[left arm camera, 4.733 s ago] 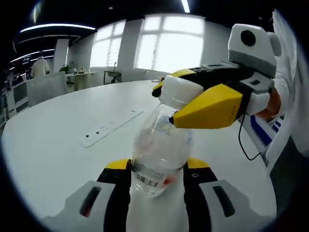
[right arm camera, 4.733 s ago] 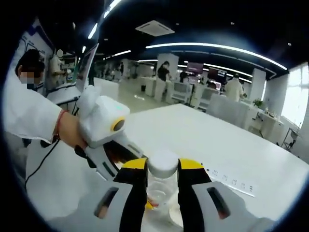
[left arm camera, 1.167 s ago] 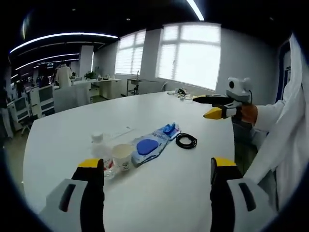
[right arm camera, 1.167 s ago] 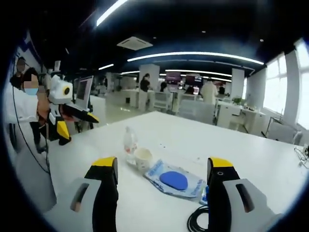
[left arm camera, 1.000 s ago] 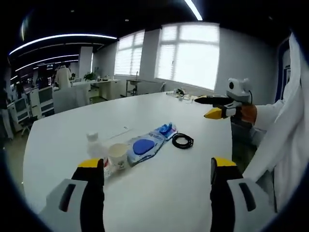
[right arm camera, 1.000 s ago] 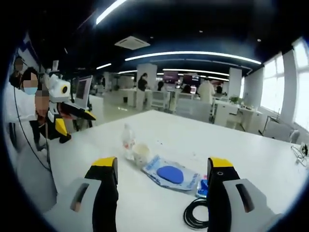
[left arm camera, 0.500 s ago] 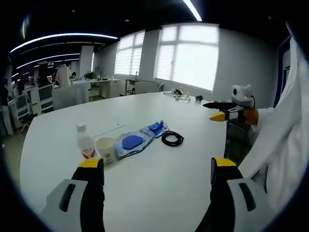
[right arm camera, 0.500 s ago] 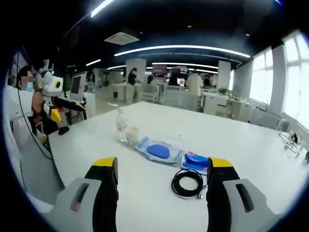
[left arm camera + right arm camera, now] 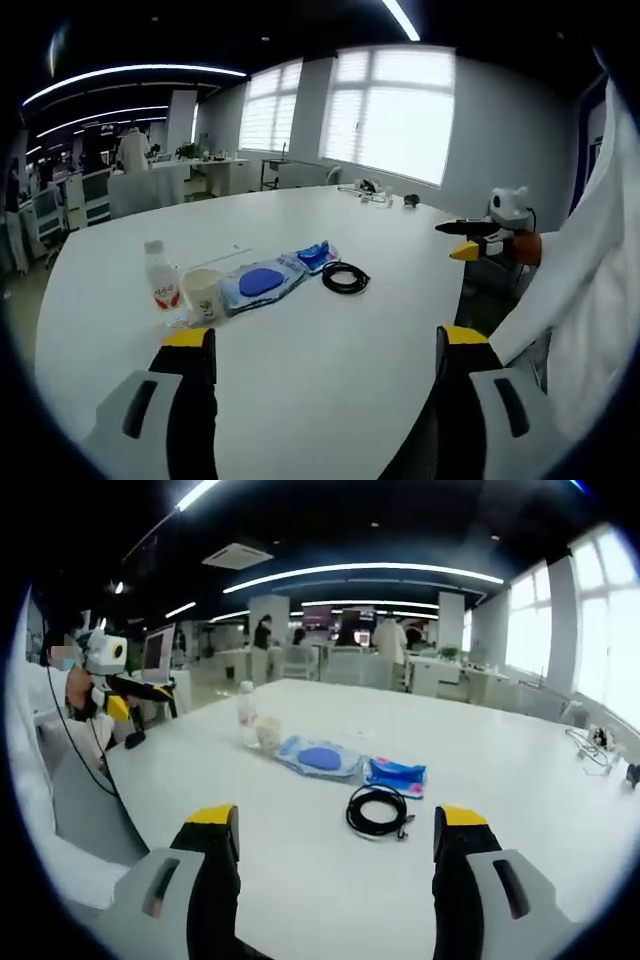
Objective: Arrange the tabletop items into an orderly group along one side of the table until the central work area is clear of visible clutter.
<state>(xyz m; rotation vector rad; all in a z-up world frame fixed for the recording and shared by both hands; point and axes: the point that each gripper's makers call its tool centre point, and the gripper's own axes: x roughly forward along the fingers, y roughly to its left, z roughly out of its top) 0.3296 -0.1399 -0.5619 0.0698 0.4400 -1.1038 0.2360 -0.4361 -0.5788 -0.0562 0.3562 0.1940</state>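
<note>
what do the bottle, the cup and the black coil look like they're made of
Bottle: likely clear plastic, see-through with a white cap and red label. Cup: probably paper, matte off-white with a small print. Coil: looks like a rubber- or plastic-sheathed cable, thin, black and looped; too small to be sure.

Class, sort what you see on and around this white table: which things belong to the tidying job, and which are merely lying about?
Job items: bottle, paper cup, blue-patch packet, small blue pouch, coiled black cable.

Lying about: flat strip behind the row, small objects at the far table edge.
</note>
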